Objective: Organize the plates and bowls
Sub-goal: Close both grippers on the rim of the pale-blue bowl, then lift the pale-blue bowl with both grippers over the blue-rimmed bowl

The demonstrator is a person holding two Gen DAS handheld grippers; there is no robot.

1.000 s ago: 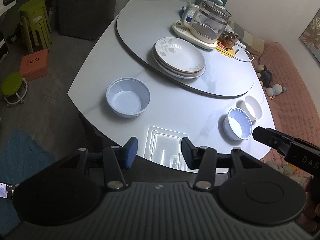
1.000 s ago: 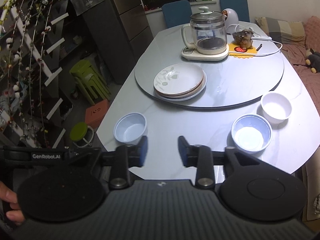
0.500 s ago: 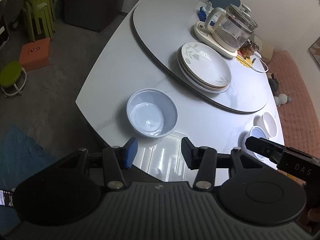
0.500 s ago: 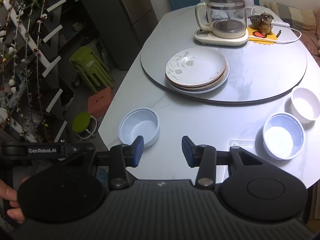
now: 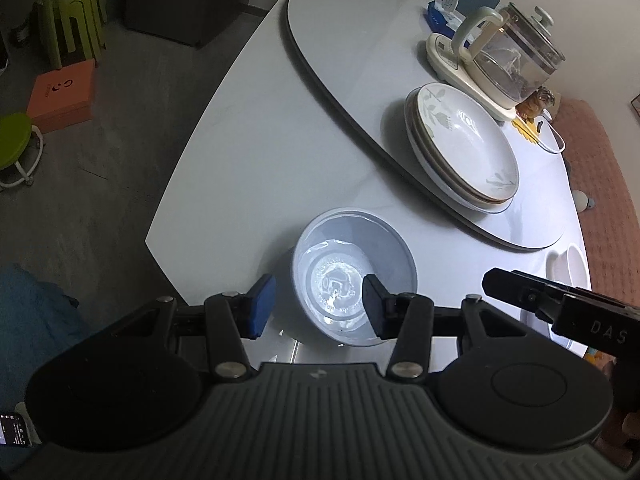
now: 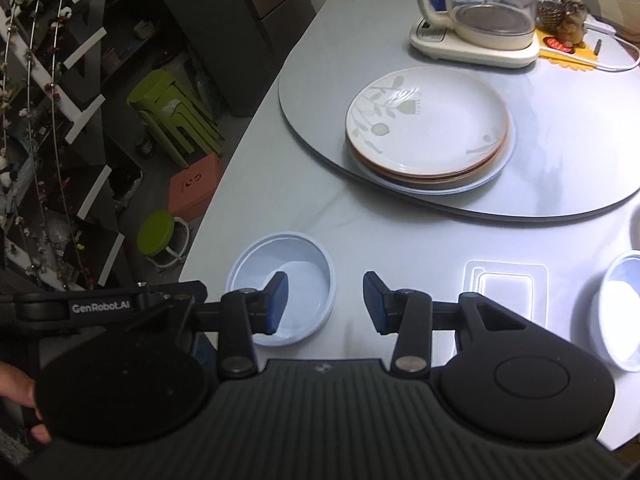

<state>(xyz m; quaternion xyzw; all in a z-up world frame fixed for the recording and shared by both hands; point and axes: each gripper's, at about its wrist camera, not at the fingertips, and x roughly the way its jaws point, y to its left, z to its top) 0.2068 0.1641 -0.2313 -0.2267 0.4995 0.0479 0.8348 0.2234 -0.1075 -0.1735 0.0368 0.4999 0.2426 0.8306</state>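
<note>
- Pale blue plastic is what the near bowl [image 5: 352,276] seems to be made of; it stands upright on the grey table [image 5: 248,128], close to the table's front edge.
- In the left wrist view the left hand-held gripper [image 5: 318,306] hangs just above this bowl with its jaws apart. One blue pad is outside the bowl's left wall and the other is over the inside, so the left part of the rim lies between them, but I cannot see any pad pressing on it.
- The right hand-held gripper [image 6: 324,302] is also released, and nothing is between its jaws. It hovers over bare table, just to the right of the same bowl.
- A stack of plates [image 6: 428,132] lies on the round turntable [image 6: 560,168] in the middle of the table; the top plate has a leaf pattern, and a larger pale plate is at the bottom.
- A second pale blue bowl [image 6: 620,308] stands at the right edge of the right wrist view, well apart from the first one.
- A white bowl [image 5: 568,268] is partly seen in the left wrist view, beyond the tip of the right hand-held gripper.
- A glass kettle [image 6: 484,8] on its white base stands on the turntable behind the plates.
- Green stools [image 6: 172,112] and an orange box [image 6: 192,188] are on the floor, left of the table.
</note>
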